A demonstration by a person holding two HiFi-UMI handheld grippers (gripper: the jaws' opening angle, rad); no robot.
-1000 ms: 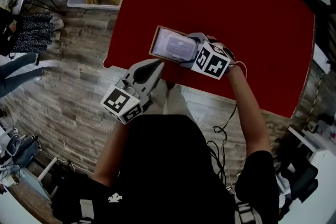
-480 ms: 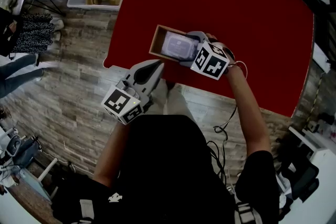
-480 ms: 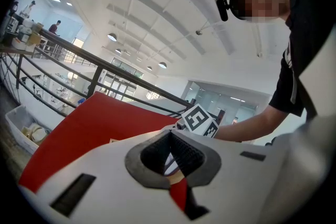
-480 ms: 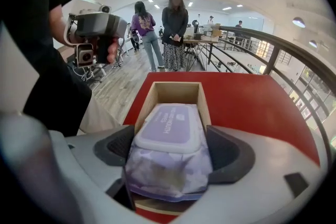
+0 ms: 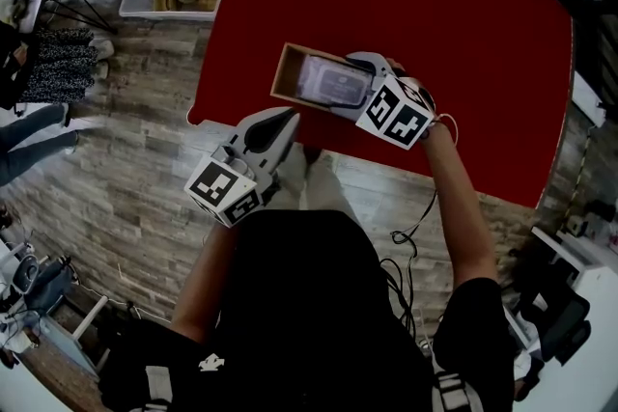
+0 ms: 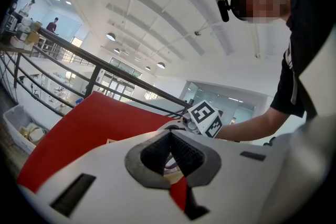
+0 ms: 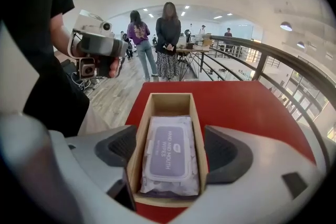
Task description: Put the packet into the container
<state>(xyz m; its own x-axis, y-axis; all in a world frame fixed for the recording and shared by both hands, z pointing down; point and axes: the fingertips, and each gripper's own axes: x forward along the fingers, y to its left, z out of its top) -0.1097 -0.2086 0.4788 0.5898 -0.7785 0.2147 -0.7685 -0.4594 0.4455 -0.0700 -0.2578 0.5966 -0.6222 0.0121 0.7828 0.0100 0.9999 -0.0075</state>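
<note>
Nearest in the right gripper view, we record the right gripper (image 7: pixel 170 168) with its jaws spread wide. They stand one on either side of the near end of the container (image 7: pixel 170 104) and grip nothing. The container is an open, narrow wooden box.

Between the jaws, at lower centre of frame, the packet (image 7: pixel 170 153) lies flat and face up inside the box. We note it as a soft, pale lilac pack of wipes with crinkled ends. It has a darker purple lid flap with white lettering that reads HAND AND MOUTH WIPES. It fills the near part of the box; the far end shows bare wood.

The box rests on the red table (image 7: pixel 252 107).

In the head view, left of centre, the left gripper (image 5: pixel 290 117) sits at the table's lower edge, apart from the box, its jaws closed together and empty.
</note>
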